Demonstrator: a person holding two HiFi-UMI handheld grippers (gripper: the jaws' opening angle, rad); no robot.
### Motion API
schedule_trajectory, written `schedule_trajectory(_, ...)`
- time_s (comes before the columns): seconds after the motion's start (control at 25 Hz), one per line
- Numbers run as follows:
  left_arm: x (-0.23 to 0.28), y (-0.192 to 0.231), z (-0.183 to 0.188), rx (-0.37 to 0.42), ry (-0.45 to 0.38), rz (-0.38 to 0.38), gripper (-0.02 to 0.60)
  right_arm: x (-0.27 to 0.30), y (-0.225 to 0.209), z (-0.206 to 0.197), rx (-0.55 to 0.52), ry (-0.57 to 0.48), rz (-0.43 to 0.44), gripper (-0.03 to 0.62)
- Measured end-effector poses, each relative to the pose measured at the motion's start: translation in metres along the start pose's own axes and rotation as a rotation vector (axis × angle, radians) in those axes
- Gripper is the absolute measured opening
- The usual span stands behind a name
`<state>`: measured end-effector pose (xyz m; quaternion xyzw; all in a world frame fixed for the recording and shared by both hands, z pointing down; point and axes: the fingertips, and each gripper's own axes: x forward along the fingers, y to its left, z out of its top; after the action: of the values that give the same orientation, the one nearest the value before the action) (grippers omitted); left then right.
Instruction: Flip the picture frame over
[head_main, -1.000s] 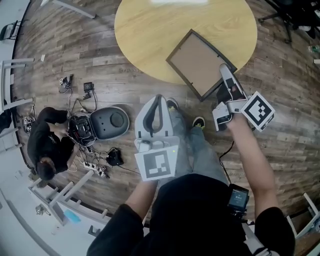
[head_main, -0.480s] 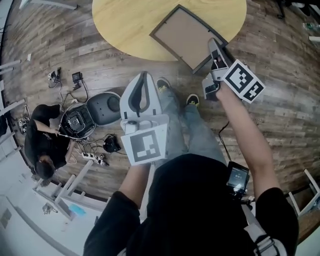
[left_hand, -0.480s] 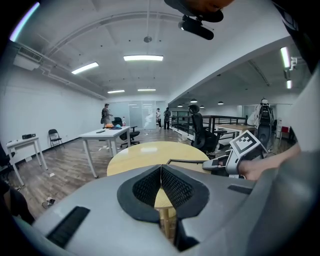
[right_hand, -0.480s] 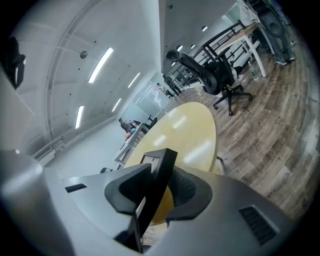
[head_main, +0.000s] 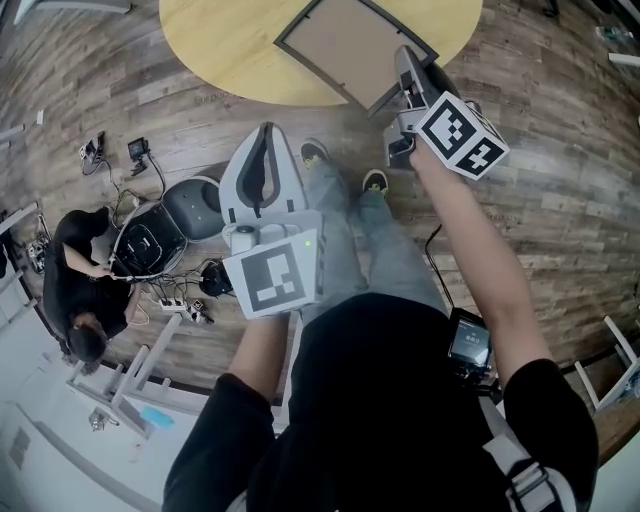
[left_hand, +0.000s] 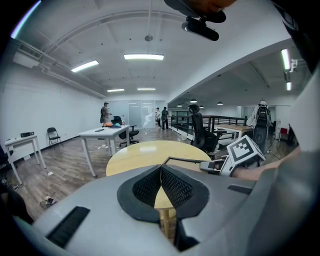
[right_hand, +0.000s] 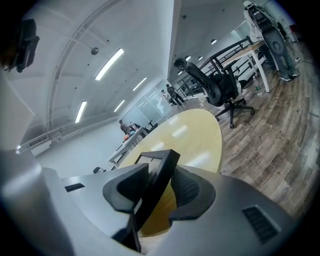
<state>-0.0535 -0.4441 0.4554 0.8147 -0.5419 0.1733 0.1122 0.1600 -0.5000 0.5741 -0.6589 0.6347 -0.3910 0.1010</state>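
right gripper (head_main: 408, 72) stood part-open, its jaws having just been opening, loose around the near corner of the picture frame (head_main: 345, 45). that frame lay backing-up on the round wooden counter (head_main: 230, 50), its corner past the edge. it looked light and stiff, probably glass-faced and fragile, best pinched by its dark rim; left gripper (left_hand: 161, 172) was closed and empty.

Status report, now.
Left gripper shut, empty. Right gripper just opening, picture frame corner between jaws. Frame on table. Nothing in the way.

Picture frame (right_hand: 156, 182) between hand-held gripper (right_hand: 161, 171) jaws, just opening; seemingly loose.
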Motion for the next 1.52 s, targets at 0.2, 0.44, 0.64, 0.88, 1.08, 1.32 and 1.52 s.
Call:
schedule_trajectory(0.2, 0.0, 0.004, -0.002, -0.007, 0.003, -0.01, 0.023, 0.0, 0.001, 0.001, -0.059, -0.026, -0.002, 0.141)
schedule_trajectory(0.44, 0.004, 0.008, -0.002, -0.018, 0.009, -0.024, 0.023, 0.003, -0.003, 0.003, -0.1, -0.037, -0.016, 0.156)
schedule_trajectory(0.64, 0.011, 0.016, -0.008, -0.029, 0.025, -0.032, 0.023, 0.01, -0.006, 0.002, -0.114, -0.036, -0.032, 0.166)
schedule_trajectory(0.88, 0.019, 0.02, -0.01, -0.026, 0.036, -0.044, 0.023, 0.011, -0.018, -0.007, -0.052, 0.009, -0.072, 0.179)
schedule_trajectory(1.08, 0.025, 0.021, -0.015, -0.019, 0.048, -0.066, 0.023, 0.011, -0.02, -0.013, -0.091, 0.043, -0.112, 0.202)
schedule_trajectory(1.32, 0.03, 0.014, -0.011, -0.01, 0.04, -0.084, 0.023, 0.011, -0.03, -0.016, -0.45, 0.123, -0.253, 0.223)
schedule_trajectory(1.52, 0.028, 0.01, -0.013, -0.004, 0.044, -0.091, 0.023, 0.01, -0.024, -0.014, -0.669, 0.127, -0.248, 0.222)
